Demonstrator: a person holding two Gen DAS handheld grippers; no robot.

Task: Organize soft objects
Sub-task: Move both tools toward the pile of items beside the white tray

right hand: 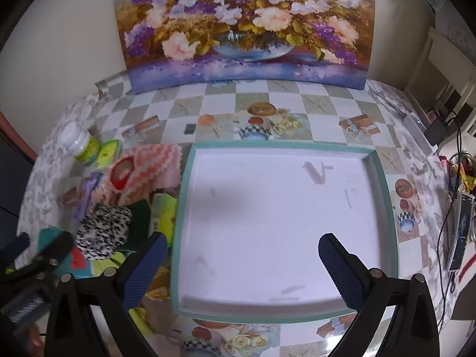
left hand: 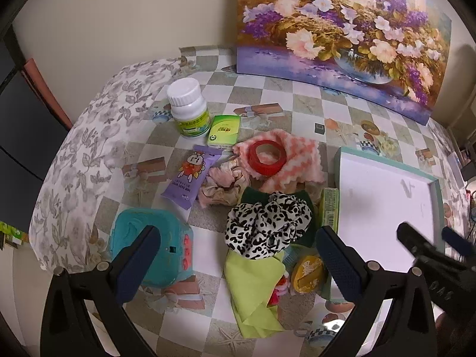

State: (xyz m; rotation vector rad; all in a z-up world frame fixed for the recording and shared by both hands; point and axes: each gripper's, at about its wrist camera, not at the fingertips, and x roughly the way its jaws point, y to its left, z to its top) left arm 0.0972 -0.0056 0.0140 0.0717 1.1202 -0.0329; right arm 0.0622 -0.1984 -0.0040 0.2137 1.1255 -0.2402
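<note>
Both claws, left [left hand: 235,255] and right [right hand: 242,263], are spread and hold nothing. Fuzzy leopard-print scrunchie [left hand: 267,226] lies left of the flat white tray [right hand: 276,223], beside a zigzag fleece cloth [left hand: 294,160] under a red ring [left hand: 267,157].

The shallow white tray with teal rim [right hand: 383,184] lies bare inside; left of it, the black-and-white spotted scrunchie [left hand: 267,226] and pink zigzag cloth [left hand: 294,160] crowd the bench [right hand: 327,107].
</note>
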